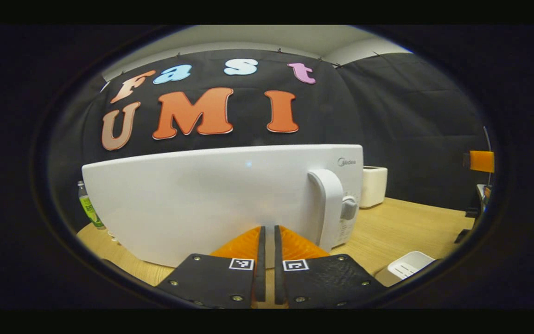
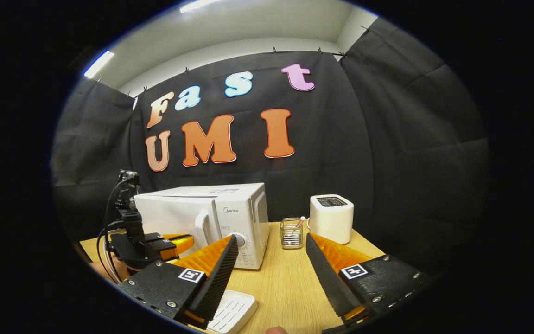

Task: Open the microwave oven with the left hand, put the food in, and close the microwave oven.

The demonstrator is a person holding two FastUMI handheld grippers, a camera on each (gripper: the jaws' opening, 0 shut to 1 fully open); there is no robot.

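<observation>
Fingers (image 1: 260,253) hide microwave (image 1: 202,199) door's lower edge

A staged recording booth is posing as a kitchen corner. Black cloth (image 2: 387,139) is hanging as walls, clipped up along the top under a plain white ceiling with strip lights (image 2: 98,63) glowing. A wooden table (image 2: 285,278) is carrying home appliances: a white microwave oven (image 2: 202,208), a white toaster (image 2: 331,217) and a small wire holder (image 2: 290,233), with a green bottle (image 1: 88,206) standing behind.
</observation>
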